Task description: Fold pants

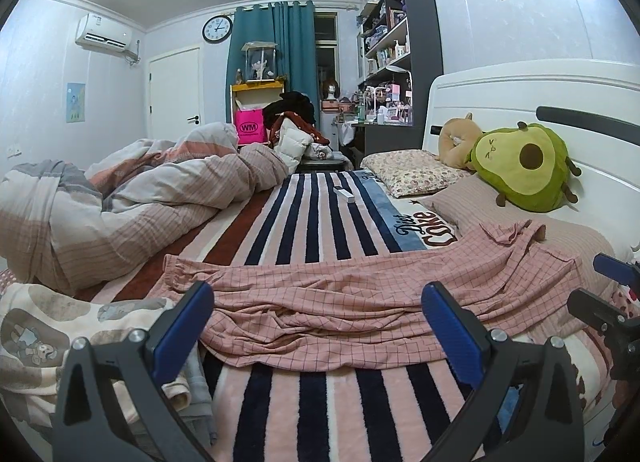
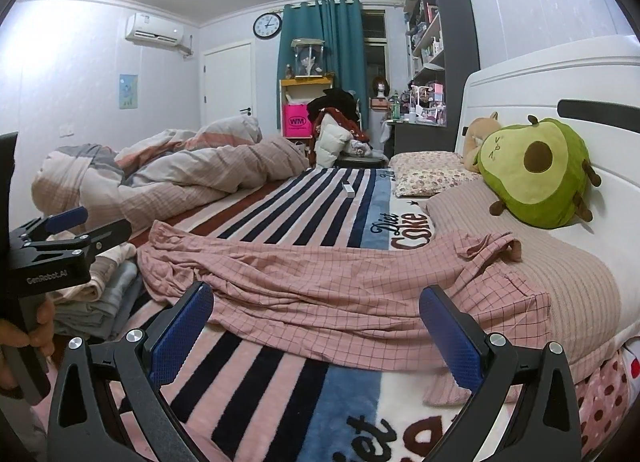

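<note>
Pink checked pants point(image 1: 360, 286) lie crumpled across the striped blanket point(image 1: 312, 197) on the bed, the waistband at the left and the legs running right onto a pillow. They also show in the right wrist view point(image 2: 320, 286). My left gripper point(image 1: 318, 326) is open and empty, just short of the pants' near edge. My right gripper point(image 2: 316, 326) is open and empty, also just short of the near edge. The left gripper also shows at the left of the right wrist view point(image 2: 68, 229).
A bunched duvet point(image 1: 132, 197) lies at the left. An avocado plush point(image 1: 524, 165) and pillows point(image 1: 412, 171) sit against the headboard at the right. Folded clothes point(image 2: 100, 286) are stacked at the near left. A small white object point(image 1: 345, 193) lies on the blanket.
</note>
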Available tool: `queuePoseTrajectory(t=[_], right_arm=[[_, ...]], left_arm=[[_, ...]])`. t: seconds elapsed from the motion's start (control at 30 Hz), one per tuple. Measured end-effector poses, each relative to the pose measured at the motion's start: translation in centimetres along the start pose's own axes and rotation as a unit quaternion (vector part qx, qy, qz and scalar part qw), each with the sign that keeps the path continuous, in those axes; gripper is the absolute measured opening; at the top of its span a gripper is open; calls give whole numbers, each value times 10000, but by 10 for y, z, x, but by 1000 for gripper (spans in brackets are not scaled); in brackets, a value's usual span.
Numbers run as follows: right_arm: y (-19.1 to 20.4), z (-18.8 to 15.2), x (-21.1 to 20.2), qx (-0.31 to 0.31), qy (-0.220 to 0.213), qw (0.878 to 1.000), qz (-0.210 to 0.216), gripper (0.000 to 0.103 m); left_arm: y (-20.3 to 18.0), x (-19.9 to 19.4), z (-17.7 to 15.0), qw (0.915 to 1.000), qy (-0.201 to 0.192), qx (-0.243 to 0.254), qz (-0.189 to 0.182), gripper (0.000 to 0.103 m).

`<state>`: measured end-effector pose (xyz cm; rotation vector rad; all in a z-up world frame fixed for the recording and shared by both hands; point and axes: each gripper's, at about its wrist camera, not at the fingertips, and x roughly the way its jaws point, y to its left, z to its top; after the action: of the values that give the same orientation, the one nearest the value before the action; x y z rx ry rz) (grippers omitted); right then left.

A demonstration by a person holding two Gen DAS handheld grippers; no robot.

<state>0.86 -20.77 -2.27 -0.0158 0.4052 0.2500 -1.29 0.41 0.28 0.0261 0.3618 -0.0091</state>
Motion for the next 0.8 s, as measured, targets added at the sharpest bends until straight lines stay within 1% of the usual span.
queuePoseTrajectory(t=[0.8], right_arm=[[-3,-2,-1,95,23,10000,-13,103]], left_arm=[[2,2,-3,10000,25,-43,10,102]])
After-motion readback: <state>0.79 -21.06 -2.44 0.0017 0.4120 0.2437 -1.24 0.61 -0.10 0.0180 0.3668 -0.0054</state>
